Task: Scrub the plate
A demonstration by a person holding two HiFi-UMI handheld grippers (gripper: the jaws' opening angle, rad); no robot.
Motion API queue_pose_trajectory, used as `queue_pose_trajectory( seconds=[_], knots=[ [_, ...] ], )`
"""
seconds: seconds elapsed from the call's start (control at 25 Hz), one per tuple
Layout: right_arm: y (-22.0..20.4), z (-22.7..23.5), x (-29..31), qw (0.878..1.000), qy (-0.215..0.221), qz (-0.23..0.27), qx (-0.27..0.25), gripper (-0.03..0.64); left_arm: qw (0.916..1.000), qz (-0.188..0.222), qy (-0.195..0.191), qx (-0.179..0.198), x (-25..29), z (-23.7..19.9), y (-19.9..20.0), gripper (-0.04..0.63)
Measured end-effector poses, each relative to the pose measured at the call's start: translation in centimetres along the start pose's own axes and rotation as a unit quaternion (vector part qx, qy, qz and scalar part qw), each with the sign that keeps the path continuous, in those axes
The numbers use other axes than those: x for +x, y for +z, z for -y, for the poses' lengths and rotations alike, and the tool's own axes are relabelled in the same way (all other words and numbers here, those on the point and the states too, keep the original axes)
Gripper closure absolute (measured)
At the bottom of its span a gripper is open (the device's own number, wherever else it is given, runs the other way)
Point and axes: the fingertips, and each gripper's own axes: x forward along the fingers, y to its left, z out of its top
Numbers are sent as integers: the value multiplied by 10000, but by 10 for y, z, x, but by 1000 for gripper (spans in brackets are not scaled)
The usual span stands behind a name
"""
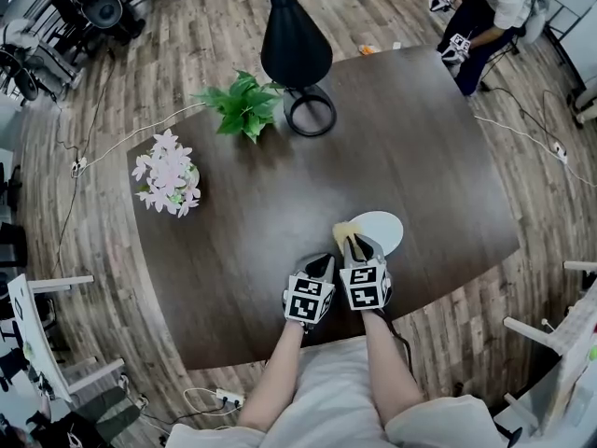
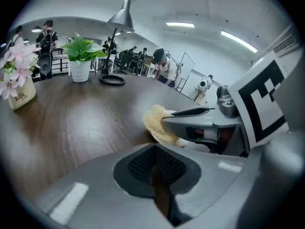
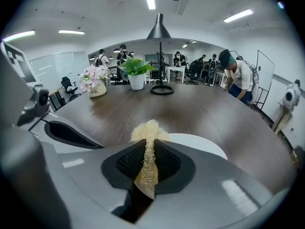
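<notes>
The right gripper is clamped on a pale yellow scrubber. The pad is pinched flat between the jaws, and its frayed top sticks out past the tips. Just beyond the tips lies the white plate, flat on the dark wooden table, close to the table's near edge. In the head view the scrubber sits at the plate's left rim. Whether it presses on the plate cannot be told.

The left gripper is just beside the right one, on its left and a little nearer the person. Its jaws are closed together with nothing between them. It hangs above bare table, clear of the plate. In its own view the right gripper's jaw and the scrubber show to the right.

Further back on the table, well apart from the plate, stand a pot of pink flowers at the left and a green plant near the far edge. Just right of the plant is the ring base of a black lamp.

A person stands beyond the table's far right corner, with a marker cube in each hand.
</notes>
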Motion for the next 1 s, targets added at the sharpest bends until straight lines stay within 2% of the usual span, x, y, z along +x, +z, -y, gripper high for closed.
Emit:
queue_pose_trajectory(
  seconds=[0.44,0.68,1.0],
  knots=[
    [-5,16,2,9996,218,-63,-151,549,9992,134,255,-281,5,-2,10,595],
    [-11,22,-2,9990,364,-88,-257,549,9985,318,275,-349,13,16,24,595],
    [-15,33,-8,9982,489,-59,-345,548,9955,473,396,-725,29,30,27,595]
  ],
)
